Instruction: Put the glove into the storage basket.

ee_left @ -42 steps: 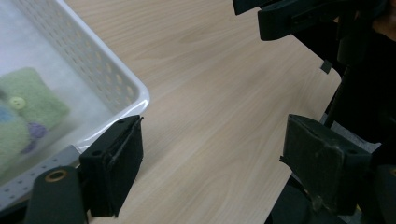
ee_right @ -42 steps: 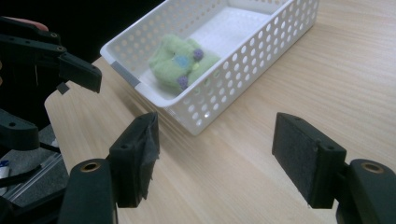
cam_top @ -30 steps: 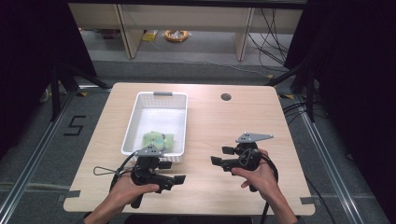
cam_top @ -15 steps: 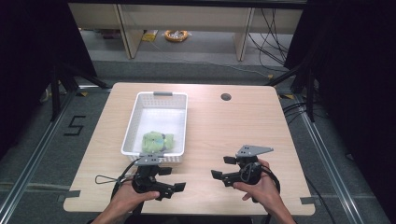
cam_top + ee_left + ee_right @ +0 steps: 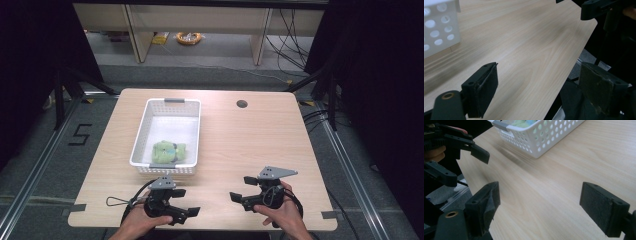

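A white basket [image 5: 167, 131] with perforated walls stands left of centre in the high view, on the wooden surface [image 5: 240, 145]. Inside it, at its near end, lies a green bundle [image 5: 169, 151] — soft-looking, with a small dark spot, too small to say what it is. The rest of the basket's floor is bare.

Both hands come in at the bottom of the high view. The left hand [image 5: 137, 223] holds the left gripper [image 5: 187, 213] low over the surface at lower centre-left, just in front of the basket's near wall, pointing toward the right of the frame. The right hand [image 5: 280, 212] holds the right gripper [image 5: 242, 189] at lower centre-right, pointing left, so the two face each other with bare wood between.

The left gripper's jaws stand wide apart with nothing between them. The right gripper's jaws have just been opening and also stand wide, gripping nothing.

In the left gripper view the basket's corner [image 5: 439, 27] is cut off at the upper left; in the right gripper view the basket [image 5: 541, 132] is cut by the top edge, a sliver of green [image 5: 524, 123] showing over its rim — the bundle's shape is hidden there.
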Motion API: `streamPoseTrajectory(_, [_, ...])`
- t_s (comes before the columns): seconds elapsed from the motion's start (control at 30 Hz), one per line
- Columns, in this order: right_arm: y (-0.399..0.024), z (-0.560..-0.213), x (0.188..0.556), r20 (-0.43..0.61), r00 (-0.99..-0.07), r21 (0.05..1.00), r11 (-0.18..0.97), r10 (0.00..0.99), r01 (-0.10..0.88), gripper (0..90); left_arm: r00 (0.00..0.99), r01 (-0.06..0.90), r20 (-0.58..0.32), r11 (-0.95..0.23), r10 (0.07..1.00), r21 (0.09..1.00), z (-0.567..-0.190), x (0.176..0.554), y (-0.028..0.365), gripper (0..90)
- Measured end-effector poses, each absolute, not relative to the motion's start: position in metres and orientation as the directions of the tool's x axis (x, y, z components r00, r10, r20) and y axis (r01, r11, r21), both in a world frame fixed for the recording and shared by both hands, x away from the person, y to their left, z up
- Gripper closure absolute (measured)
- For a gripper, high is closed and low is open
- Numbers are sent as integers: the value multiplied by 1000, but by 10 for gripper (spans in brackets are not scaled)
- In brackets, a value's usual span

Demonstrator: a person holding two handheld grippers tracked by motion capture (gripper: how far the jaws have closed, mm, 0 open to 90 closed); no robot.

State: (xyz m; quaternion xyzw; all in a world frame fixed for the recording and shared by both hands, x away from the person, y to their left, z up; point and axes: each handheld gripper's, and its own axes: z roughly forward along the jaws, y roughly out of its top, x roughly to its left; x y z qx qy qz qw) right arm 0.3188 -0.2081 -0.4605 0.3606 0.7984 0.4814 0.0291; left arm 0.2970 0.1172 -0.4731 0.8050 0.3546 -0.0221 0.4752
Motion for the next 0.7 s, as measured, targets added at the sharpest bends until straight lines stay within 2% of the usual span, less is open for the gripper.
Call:
streamPoseTrajectory(0.17, [-210, -469, 312, 333, -717, 768, 265, 613, 583, 156, 761, 563, -310, -343, 570, 752, -479, 292, 117, 160])
streamPoseTrajectory(0.2, [-211, -471, 311, 314, -724, 774, 277, 614, 570, 158, 764, 558, -302, -348, 571, 753, -480, 291, 117, 160])
streamPoseTrajectory(0.33, [-210, -475, 303, 354, -709, 753, 263, 610, 603, 157, 769, 548, -284, -360, 573, 755, -483, 288, 119, 160])
streamPoseTrajectory(0.53, [-215, -479, 301, 312, -746, 775, 297, 588, 558, 158, 769, 539, -260, -374, 584, 754, -489, 285, 121, 160])
streamPoseTrajectory(0.67, [-216, -481, 295, 327, -711, 751, 285, 623, 595, 158, 771, 542, -257, -388, 583, 746, -492, 282, 123, 160])
streamPoseTrajectory(0.7, [-218, -482, 296, 289, -723, 759, 310, 628, 573, 158, 771, 543, -258, -388, 583, 745, -493, 281, 122, 160])
